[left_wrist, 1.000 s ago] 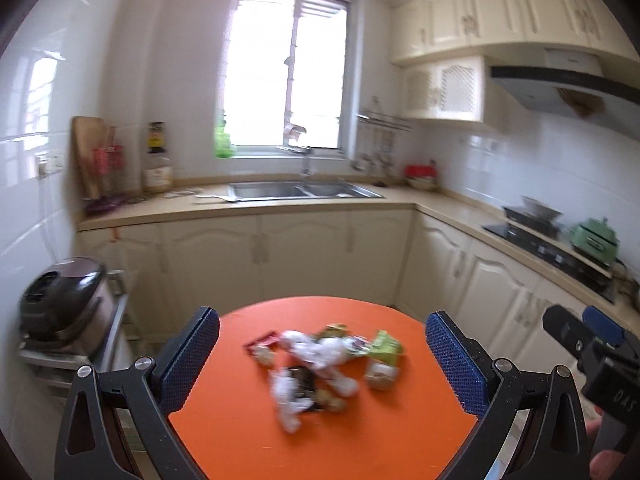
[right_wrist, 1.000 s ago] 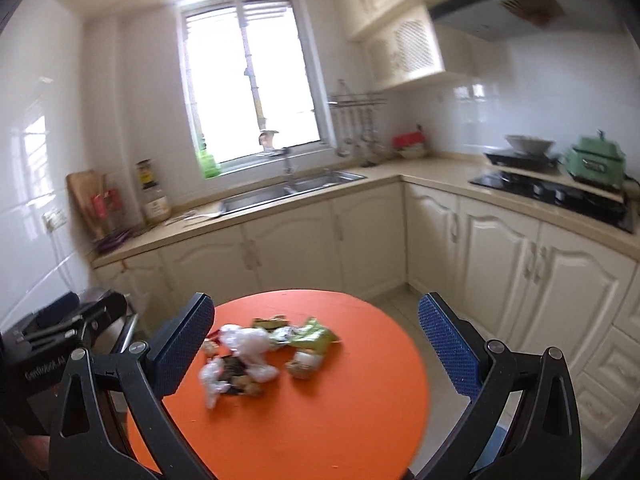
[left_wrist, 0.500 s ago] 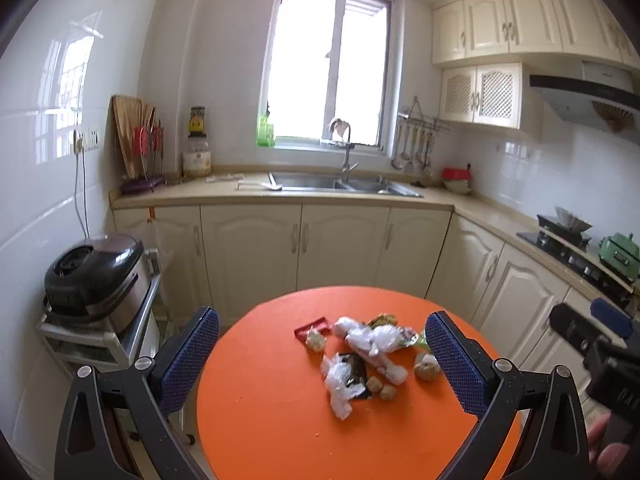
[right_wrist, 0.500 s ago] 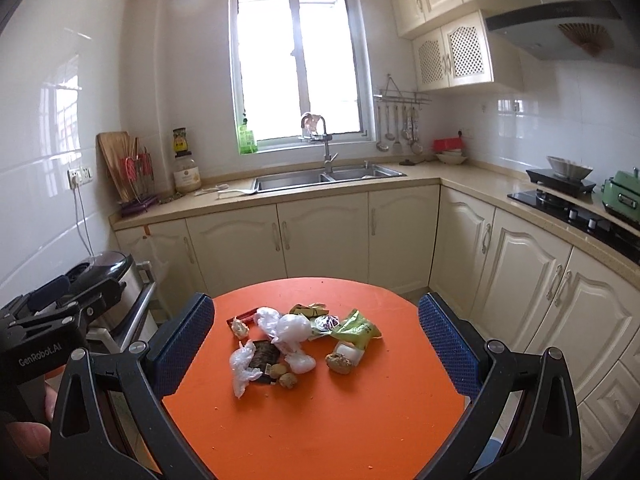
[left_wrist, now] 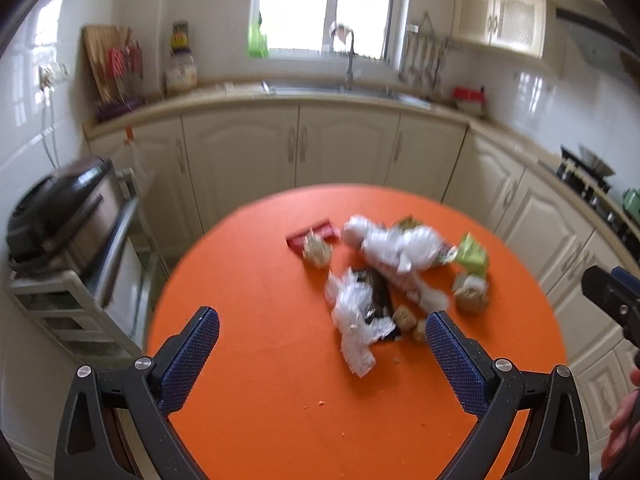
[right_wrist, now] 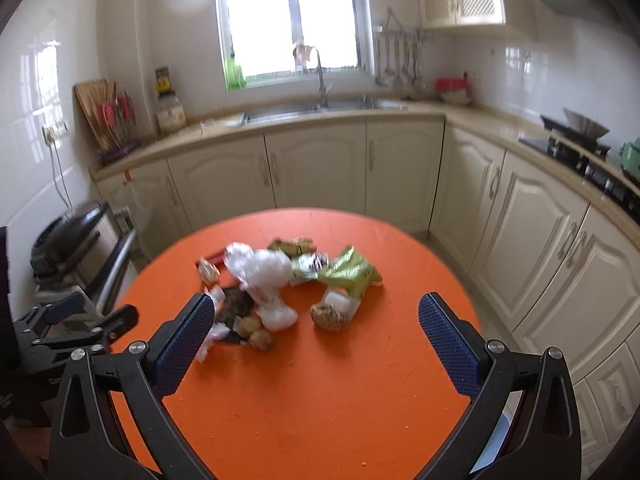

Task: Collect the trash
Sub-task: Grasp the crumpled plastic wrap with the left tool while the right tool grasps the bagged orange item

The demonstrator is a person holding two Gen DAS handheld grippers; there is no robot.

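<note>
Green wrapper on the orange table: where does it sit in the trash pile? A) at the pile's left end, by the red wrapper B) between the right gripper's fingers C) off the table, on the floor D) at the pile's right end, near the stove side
D: the green wrapper lies at the right end of the pile on the table, opposite the red wrapper, and the right gripper is open and empty.
</note>
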